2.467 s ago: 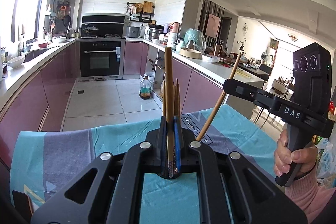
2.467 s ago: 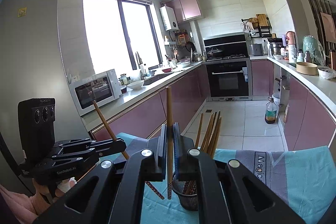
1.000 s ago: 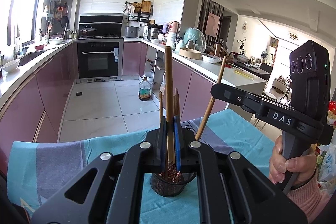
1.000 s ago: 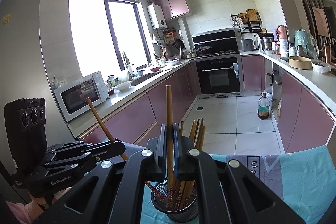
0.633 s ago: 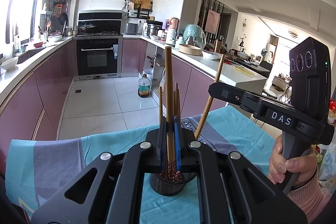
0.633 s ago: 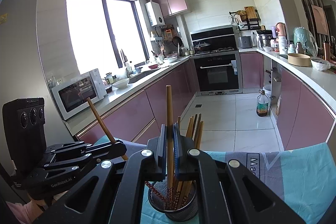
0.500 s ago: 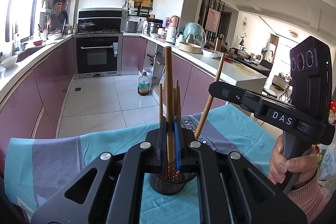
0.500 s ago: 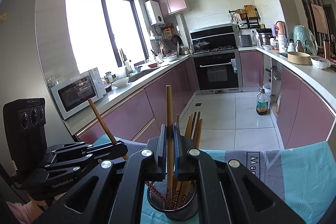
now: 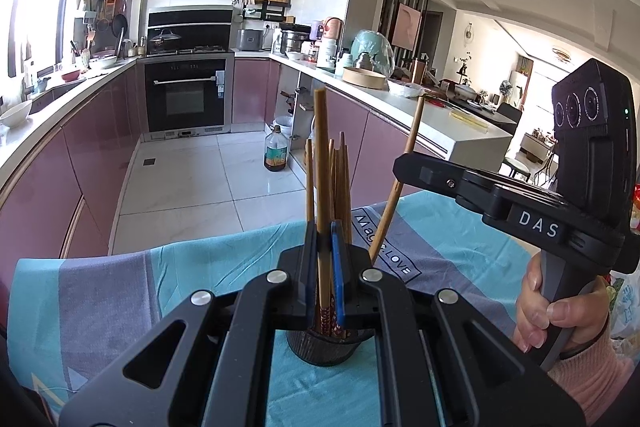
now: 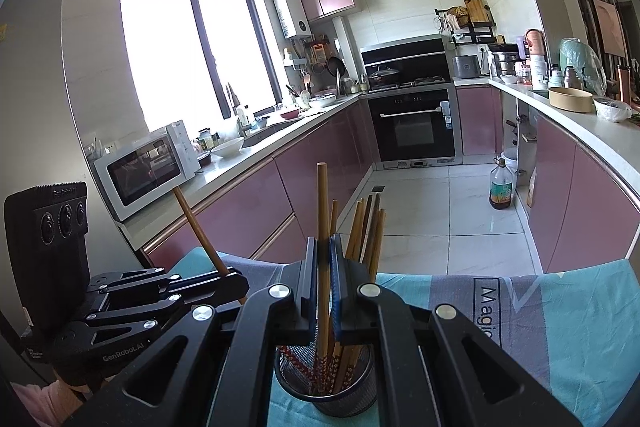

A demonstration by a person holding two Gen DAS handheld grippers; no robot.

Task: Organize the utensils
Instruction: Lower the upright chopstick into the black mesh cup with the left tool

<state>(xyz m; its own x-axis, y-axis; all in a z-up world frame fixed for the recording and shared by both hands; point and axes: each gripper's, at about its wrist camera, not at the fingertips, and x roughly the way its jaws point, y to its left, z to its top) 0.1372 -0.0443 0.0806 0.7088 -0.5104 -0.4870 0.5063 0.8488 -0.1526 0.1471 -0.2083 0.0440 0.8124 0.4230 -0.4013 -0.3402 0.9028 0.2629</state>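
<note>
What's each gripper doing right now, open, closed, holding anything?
Left gripper: closed on a chopstick, its tip over the mesh holder.
Right gripper: closed on another chopstick, also above the holder.

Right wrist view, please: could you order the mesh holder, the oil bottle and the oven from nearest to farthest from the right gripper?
1. Mesh holder, just below the right gripper.
2. Oil bottle, on the floor, right.
3. Oven, at the far wall.
</note>
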